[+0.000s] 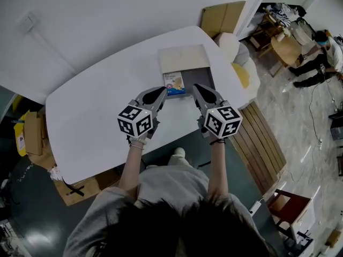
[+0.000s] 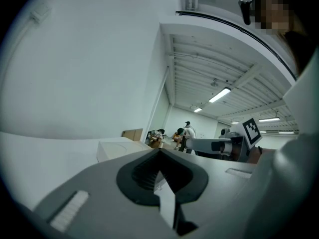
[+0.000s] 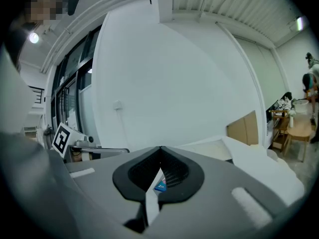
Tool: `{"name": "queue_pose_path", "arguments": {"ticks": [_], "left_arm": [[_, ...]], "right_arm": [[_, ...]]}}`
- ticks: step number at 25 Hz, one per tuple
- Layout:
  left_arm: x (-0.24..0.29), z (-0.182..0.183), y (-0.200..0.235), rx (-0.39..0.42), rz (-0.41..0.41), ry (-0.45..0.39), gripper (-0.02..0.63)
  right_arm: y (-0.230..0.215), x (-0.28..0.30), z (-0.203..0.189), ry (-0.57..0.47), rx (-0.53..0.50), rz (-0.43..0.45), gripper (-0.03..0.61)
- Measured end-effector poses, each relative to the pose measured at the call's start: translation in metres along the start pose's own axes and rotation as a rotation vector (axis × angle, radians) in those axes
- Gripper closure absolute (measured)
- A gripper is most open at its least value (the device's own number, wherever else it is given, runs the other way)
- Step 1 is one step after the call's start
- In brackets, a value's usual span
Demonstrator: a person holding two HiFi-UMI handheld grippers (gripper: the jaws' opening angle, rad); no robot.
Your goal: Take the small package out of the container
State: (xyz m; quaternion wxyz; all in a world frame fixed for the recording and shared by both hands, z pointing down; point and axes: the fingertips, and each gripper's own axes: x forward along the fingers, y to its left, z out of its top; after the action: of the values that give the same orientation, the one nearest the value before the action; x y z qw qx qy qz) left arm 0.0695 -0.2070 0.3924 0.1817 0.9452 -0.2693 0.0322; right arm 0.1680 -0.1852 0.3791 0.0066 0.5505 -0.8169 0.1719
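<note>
The container (image 1: 201, 78) is a shallow dark box on the white table (image 1: 91, 100), with its beige lid (image 1: 183, 59) folded back behind it. The small package (image 1: 174, 83), white with a blue strip along its near edge, lies at the container's left front corner. My left gripper (image 1: 162, 92) is shut and empty, with its tip just left of the package. My right gripper (image 1: 196, 88) is also shut and empty, its tip just right of the package. In the right gripper view a blue corner of the package (image 3: 160, 185) shows through the jaw window. The left gripper view shows the beige lid (image 2: 117, 147) ahead.
Cardboard boxes (image 1: 32, 133) sit on the floor to the left of the table. White and yellow chairs (image 1: 241, 63) and a wooden pallet (image 1: 262, 143) stand to its right. People (image 1: 321, 52) work at the far right. The person's legs are at the table's near edge.
</note>
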Motion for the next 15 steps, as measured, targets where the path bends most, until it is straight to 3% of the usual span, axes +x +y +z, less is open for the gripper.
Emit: {"name": "queue_pose_path", "arguments": {"ticks": [8, 15], "left_arm": [[0.012, -0.012, 0.018, -0.038, 0.074, 0.028, 0.623], [0.022, -0.023, 0.038, -0.087, 0.078, 0.072, 0.623]], "right_arm": [[-0.022, 0.025, -0.019, 0.072, 0.042, 0.063, 0.566], [-0.031, 0.049, -0.03, 0.147, 0.06, 0.094, 0.566]]}}
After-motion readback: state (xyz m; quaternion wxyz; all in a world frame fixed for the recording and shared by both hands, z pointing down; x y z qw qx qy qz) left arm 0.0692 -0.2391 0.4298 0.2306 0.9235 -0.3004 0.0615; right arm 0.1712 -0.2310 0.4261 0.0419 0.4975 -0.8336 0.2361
